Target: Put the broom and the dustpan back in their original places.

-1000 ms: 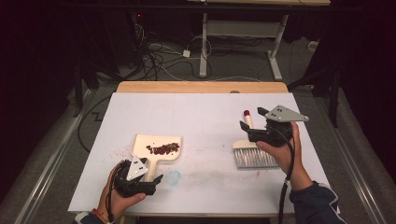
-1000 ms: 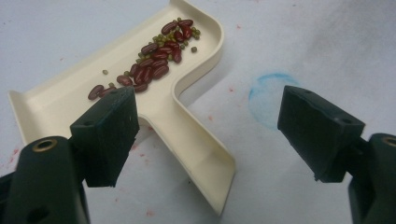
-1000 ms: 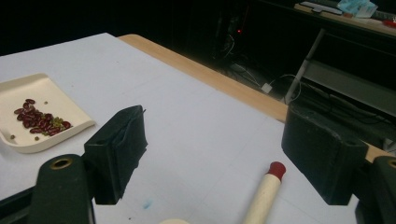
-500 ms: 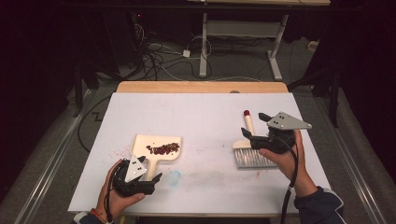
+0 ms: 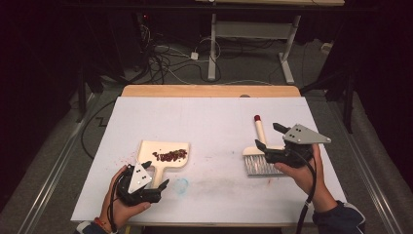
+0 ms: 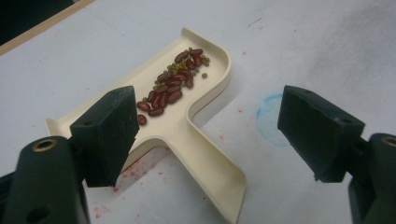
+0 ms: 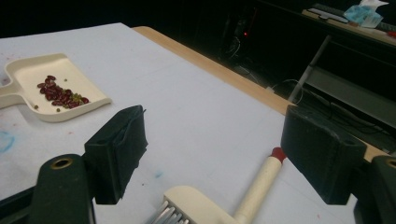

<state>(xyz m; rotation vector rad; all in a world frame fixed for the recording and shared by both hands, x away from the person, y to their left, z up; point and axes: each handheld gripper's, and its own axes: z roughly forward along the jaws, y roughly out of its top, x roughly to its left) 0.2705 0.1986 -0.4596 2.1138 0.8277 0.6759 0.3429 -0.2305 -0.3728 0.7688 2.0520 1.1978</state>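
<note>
You work at a white-topped table (image 5: 209,122) with a bare wooden strip along its far edge. 2 things lie directly on it: a cream dustpan (image 5: 163,158) at your left, its tray holding a small heap of red beans (image 5: 170,155) and a few green ones, and a cream brush (image 5: 258,151) at your right, red-tipped handle pointing away, bristles toward you. Faint red specks and a pale blue smudge (image 5: 181,185) mark the surface near the dustpan.

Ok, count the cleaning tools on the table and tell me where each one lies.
2. The cream dustpan, holding beans, lies at the table's left, its handle toward the open left gripper. The cream brush, with its red-tipped handle, lies at the right, beside the open right gripper.
</note>
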